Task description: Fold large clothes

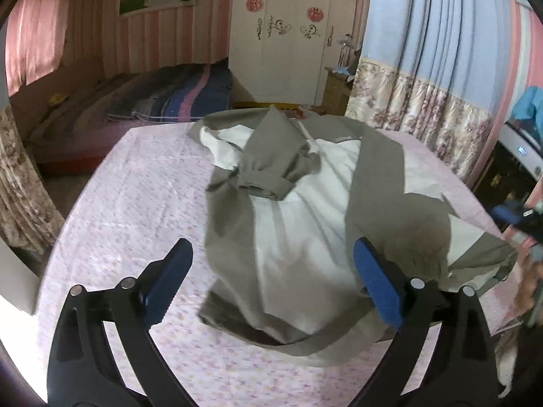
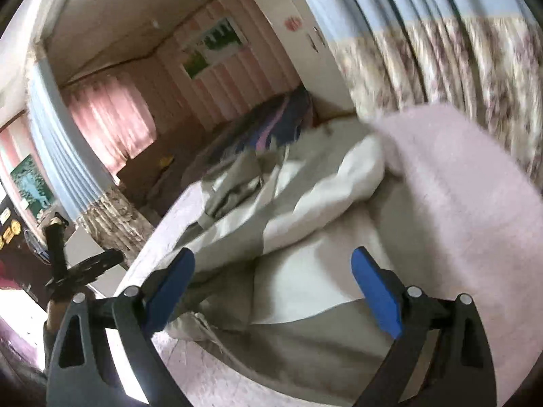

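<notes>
Grey-and-white garment spread on the pink floral tablecloth point(image 1: 135, 183), both tongs wide open and empty.

The garment point(image 1: 298, 203) lies from centre toward 3 o'clock; the left gripper point(image 1: 273, 271) and right gripper point(image 2: 273, 274) straddle its near edge without pinching it. Its small collar label point(image 1: 342, 139) is unreadable.

One jacket point(image 1: 305, 224) on one counter point(image 1: 135, 203) — two tongs, left point(image 1: 273, 281) and right point(image 2: 273, 288) — one bed point(image 1: 118, 108), one wardrobe point(image 1: 288, 34).
</notes>
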Tool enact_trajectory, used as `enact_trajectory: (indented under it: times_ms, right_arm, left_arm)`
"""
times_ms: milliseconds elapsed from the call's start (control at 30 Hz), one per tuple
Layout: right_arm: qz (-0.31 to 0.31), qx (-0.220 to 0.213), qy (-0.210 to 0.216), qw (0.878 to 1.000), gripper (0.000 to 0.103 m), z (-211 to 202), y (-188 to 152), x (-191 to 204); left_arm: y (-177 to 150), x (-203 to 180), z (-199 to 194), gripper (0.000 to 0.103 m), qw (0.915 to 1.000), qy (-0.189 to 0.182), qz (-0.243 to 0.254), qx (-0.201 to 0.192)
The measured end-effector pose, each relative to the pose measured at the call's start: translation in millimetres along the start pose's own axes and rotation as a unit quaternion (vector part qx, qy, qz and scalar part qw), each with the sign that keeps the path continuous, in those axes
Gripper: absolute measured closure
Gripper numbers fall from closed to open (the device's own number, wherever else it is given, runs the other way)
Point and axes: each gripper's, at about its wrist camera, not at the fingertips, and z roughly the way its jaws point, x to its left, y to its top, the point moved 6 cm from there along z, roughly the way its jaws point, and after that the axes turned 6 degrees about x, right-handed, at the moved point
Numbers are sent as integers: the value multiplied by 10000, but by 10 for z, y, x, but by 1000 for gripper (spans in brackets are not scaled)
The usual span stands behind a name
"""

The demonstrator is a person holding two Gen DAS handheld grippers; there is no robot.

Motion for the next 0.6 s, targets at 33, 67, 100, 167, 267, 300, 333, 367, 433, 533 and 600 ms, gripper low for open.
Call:
enact_trajectory:
  times_ms: [33, 67, 100, 167, 267, 300, 333, 367, 433, 533, 600]
  right_arm:
    - [-114, 38, -124, 9999, 9, 107, -14, 51]
    - [-188, 73, -234, 9995, 9, 187, -19, 86]
    - [-250, 104, -260, 9993, 9, 226, -20, 111]
    - [-491, 159, -366, 9980, 9, 318, 2, 199]
    - [-800, 152, -353, 9961, 9, 365, 53, 338]
    - [-899, 189, -279, 9954, 9, 391, 45, 395]
    - [-1180, 254, -275, 9923, 9, 418, 54, 500]
    - [-1447, 227, -403, 9884, 9, 411, 66, 550]
    - [-1881, 198, -667, 9797, 9, 394, 76, 594]
    - [-1788, 514, -739, 9798, 9, 515, 59, 504]
    - [-1186, 618, -340, 9904, 9, 631, 63, 416]
  left_arm:
    - [-41, -30, 22, 5, 10000, -55, -25, -12]
    - [-101, -86, 60, 4, 10000, -72, -11, -32]
    - [-132, -118, 86, 4, 10000, -33, 21, -44]
    - [-184, -185, 133, 3, 9999, 27, 118, -93]
    - [-207, -240, 235, 3, 9997, 98, 177, -133]
    - [-201, -238, 260, 3, 9998, 69, 152, -124]
    - [-190, -222, 286, 3, 9999, 45, 112, -102]
    - [-175, -206, 305, 3, 9999, 45, 73, -101]
    - [-130, -140, 318, 3, 9999, 67, -2, -137]
    - [-51, -14, 330, 3, 9997, 102, -147, -177]
    - [15, 60, 390, 3, 9994, 54, -291, -167]
